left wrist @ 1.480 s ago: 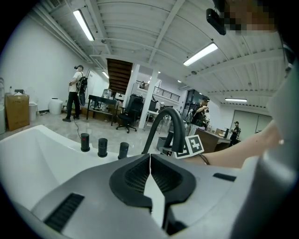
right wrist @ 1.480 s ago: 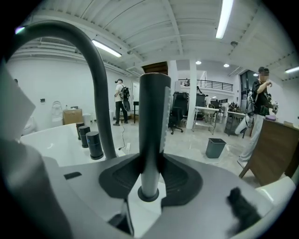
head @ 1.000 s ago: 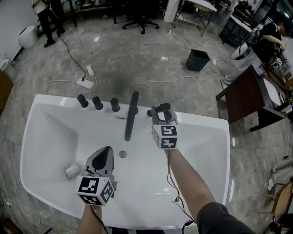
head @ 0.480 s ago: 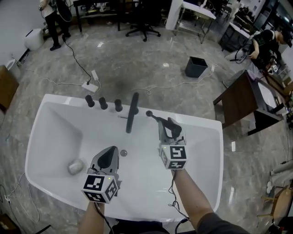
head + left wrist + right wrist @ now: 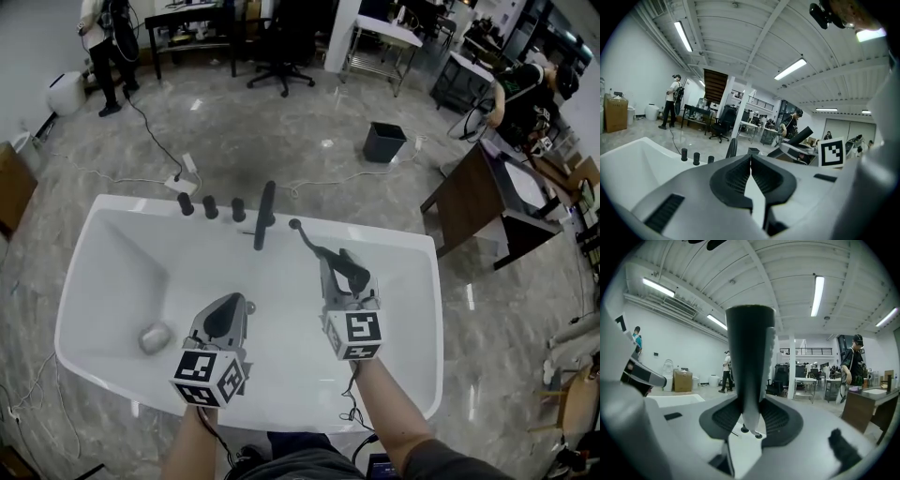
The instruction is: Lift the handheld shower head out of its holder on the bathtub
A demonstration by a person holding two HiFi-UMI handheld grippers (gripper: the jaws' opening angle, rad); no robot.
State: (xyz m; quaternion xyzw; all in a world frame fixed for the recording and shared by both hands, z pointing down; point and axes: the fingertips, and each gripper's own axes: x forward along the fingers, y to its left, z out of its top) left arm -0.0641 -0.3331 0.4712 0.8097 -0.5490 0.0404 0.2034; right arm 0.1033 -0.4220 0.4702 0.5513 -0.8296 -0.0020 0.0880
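Observation:
The black handheld shower head (image 5: 351, 267) is clamped in my right gripper (image 5: 341, 272) and held above the white bathtub (image 5: 112, 234), with its thin end (image 5: 296, 226) pointing at the back rim. In the right gripper view the dark handle (image 5: 750, 357) stands upright between the jaws, which press on it from both sides. My left gripper (image 5: 234, 307) hovers over the tub's middle, shut and empty; in the left gripper view its fingertips (image 5: 750, 158) meet. Three black knobs (image 5: 210, 206) and the black spout (image 5: 264, 216) sit on the back rim.
A grey round object (image 5: 155, 337) lies in the tub at the left. On the floor behind are a power strip with cables (image 5: 184, 167) and a black bin (image 5: 384, 142). A brown desk (image 5: 483, 202) stands to the right. People stand at the far left and far right.
The right gripper has risen and drawn back from the back rim, taking the shower head with it. The left gripper has also risen and stayed shut.

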